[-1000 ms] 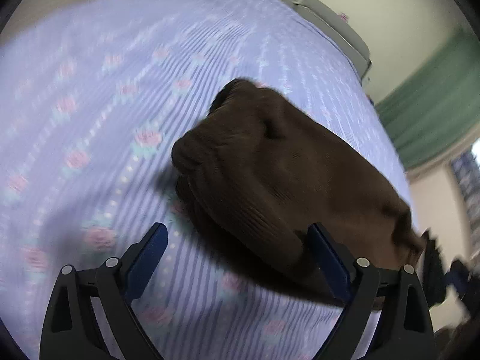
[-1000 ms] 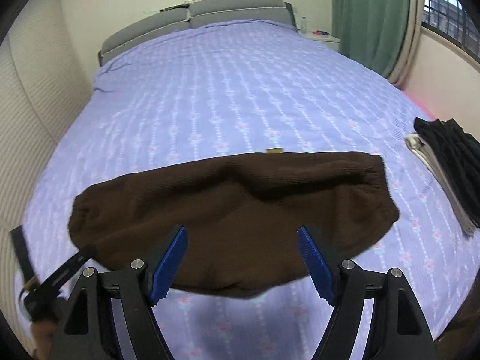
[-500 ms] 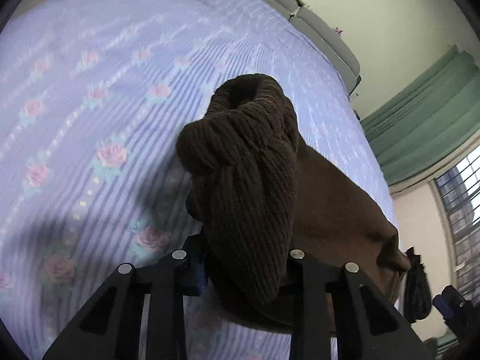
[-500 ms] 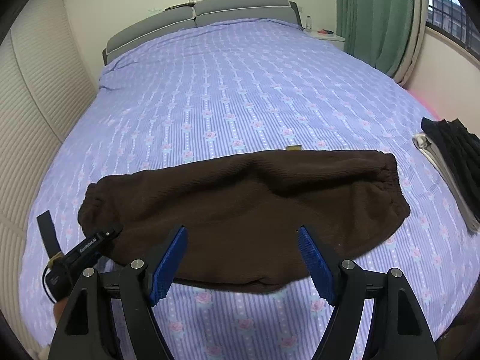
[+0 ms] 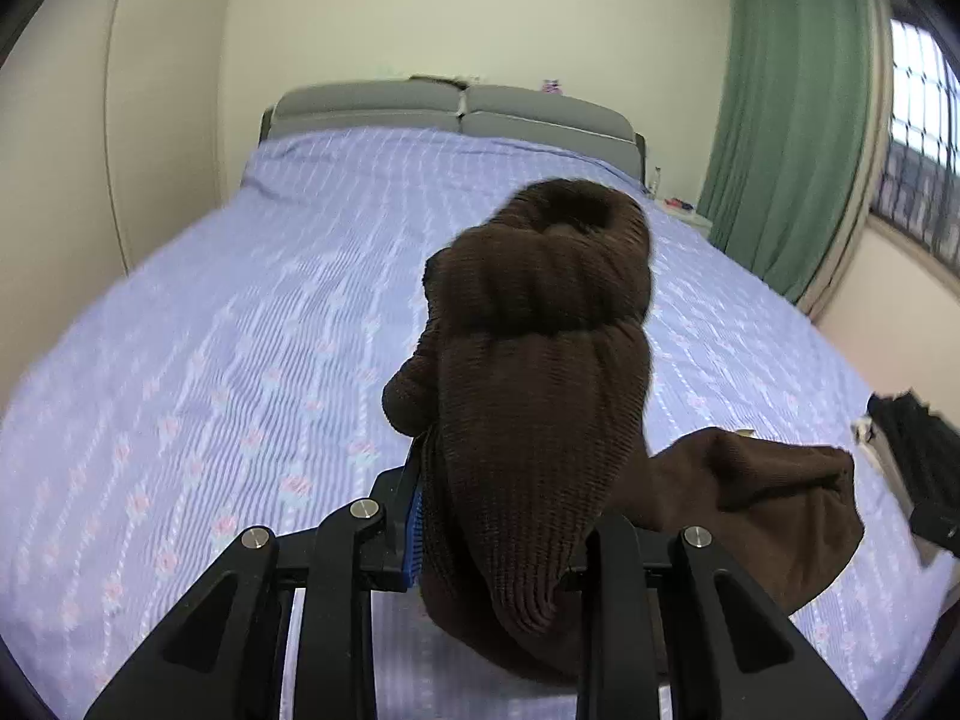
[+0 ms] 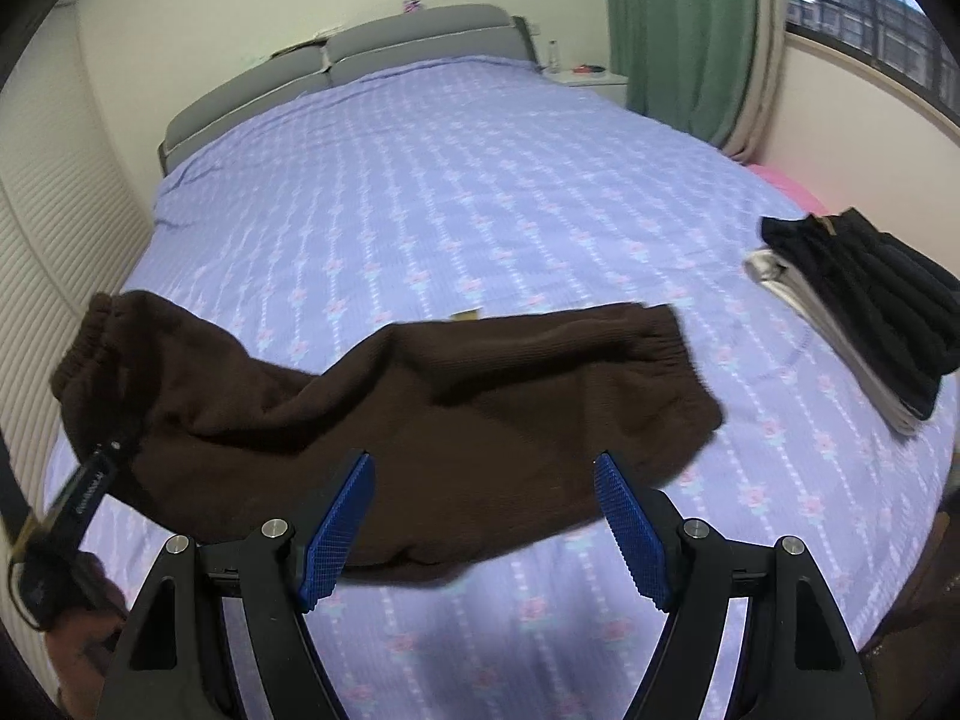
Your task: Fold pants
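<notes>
A slip of the knit is judged the chief risk: the left gripper (image 5: 498,540) is clamped on a thick bunched end of the brown pants (image 6: 420,420), and if that bulky ribbed cloth is carried across while only partly pinched, it could be pulled loose or dropped in a heap instead of a flat fold. A second risk is judged to be dragging, since nothing is pinning the far end and the whole garment could be slid over the bedspread (image 6: 480,180) when the raised end is moved. The left jaws are seen closed tight on the cloth, which bulges up and forward between them. The right gripper (image 6: 483,522) is spread wide with nothing between its blue pads; it is poised above the near edge of the pants, and contact cannot be told. The pants lie across the near part of the bed, one end lifted at the left. Farther right, a stack of folded clothes (image 6: 864,300) rests apart from them.
</notes>
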Demonstrator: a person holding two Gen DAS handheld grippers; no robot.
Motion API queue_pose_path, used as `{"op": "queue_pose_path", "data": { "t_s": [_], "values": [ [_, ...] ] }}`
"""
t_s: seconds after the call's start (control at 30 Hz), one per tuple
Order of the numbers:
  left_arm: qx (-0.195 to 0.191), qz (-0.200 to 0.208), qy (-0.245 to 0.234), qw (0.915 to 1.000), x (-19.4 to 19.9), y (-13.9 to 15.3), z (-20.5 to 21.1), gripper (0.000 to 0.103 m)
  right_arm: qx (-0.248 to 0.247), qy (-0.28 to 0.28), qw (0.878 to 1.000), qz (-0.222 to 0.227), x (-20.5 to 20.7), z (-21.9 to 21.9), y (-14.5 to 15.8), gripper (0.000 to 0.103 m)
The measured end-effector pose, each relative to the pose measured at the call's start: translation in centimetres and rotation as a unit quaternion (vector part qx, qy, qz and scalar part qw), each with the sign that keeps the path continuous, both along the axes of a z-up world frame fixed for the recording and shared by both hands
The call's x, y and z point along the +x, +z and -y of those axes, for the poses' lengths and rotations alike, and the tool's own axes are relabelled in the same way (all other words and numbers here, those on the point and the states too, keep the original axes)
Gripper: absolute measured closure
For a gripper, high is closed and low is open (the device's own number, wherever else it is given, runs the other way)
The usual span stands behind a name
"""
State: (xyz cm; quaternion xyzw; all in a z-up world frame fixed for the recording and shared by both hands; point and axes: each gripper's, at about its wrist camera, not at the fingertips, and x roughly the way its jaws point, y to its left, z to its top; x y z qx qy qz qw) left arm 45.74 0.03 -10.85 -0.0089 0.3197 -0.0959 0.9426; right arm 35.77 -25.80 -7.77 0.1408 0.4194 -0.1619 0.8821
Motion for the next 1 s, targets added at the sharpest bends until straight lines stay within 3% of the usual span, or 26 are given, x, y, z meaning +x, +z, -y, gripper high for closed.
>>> {"op": "queue_pose_path", "data": {
  "t_s": [0.3, 0.5, 0.6, 0.7, 0.8, 0.9, 0.97, 1.0],
  "values": [
    [0.098, 0.025, -0.067, 0.9926, -2.2, -0.5, 14.0, 0.076, 0.004, -0.064, 0.998, 0.016, -3.1, 6.7, 1.2, 0.027],
    [0.15, -0.023, -0.101, 0.9832, -3.8, -5.4, 22.3, 0.076, 0.006, -0.098, 0.995, 0.016, -5.1, 10.8, 0.7, 0.027],
    [0.176, -0.055, -0.107, 0.9771, -4.3, -8.8, 23.4, 0.075, 0.014, -0.112, 0.994, 0.01, -5.9, 12.5, -0.1, 0.027],
    [0.201, -0.049, -0.112, 0.9719, -5.4, -10.7, 24.0, 0.073, 0.018, -0.122, 0.992, 0.006, -6.5, 13.7, -0.8, 0.027],
    [0.222, -0.035, -0.122, 0.9668, -5.7, -11.5, 25.0, 0.063, 0.022, -0.125, 0.992, 0.001, -6.9, 14.4, -1.6, 0.027],
    [0.244, -0.029, -0.117, 0.9623, -5.8, -11.5, 25.6, 0.033, 0.031, -0.123, 0.992, -0.006, -6.9, 14.8, -2.4, 0.027],
    [0.233, -0.035, -0.107, 0.9659, -6.1, -10.9, 25.1, 0.007, 0.04, -0.121, 0.992, -0.011, -6.7, 14.9, -2.7, 0.027],
    [0.22, -0.039, -0.104, 0.9691, -6.2, -10.4, 24.6, 0.006, 0.042, -0.119, 0.992, -0.011, -6.7, 15.0, -2.7, 0.027]
  ]
}}
